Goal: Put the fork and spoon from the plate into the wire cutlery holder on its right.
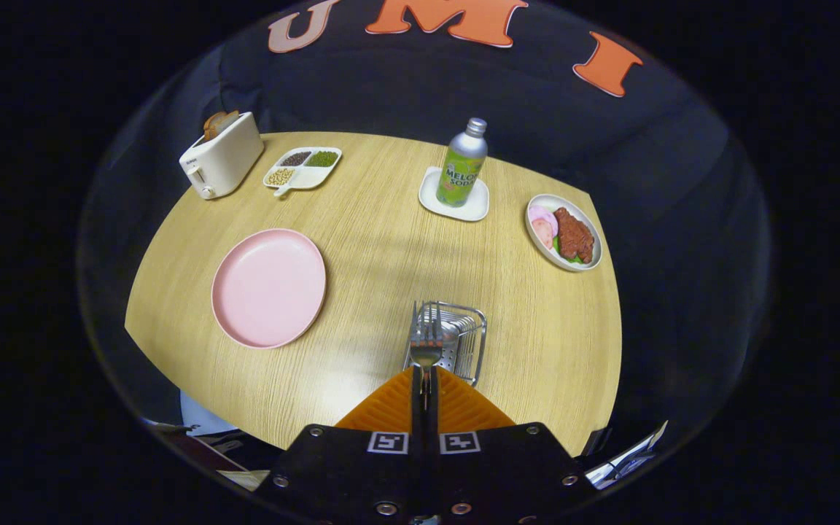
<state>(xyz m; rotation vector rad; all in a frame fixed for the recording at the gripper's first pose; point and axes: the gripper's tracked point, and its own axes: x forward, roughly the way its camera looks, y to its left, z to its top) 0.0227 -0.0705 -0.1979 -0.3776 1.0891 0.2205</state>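
Observation:
My gripper (425, 373) is shut on a metal fork (426, 343), whose tines point away from me past the fingertips. The fork head hangs over the near-left edge of the wire cutlery holder (464, 343), which stands on the wooden table just beyond the fingers. To the left of the holder lies the pink plate (268, 286), with nothing on it. Whether a spoon sits inside the holder I cannot tell; the fork and wires cover that spot.
Along the table's far side stand a white toaster (221, 155) with bread, a divided dish of beans (303, 168), a green bottle (461, 164) on a white coaster, and to the right a bowl of meat and ham slices (564, 232).

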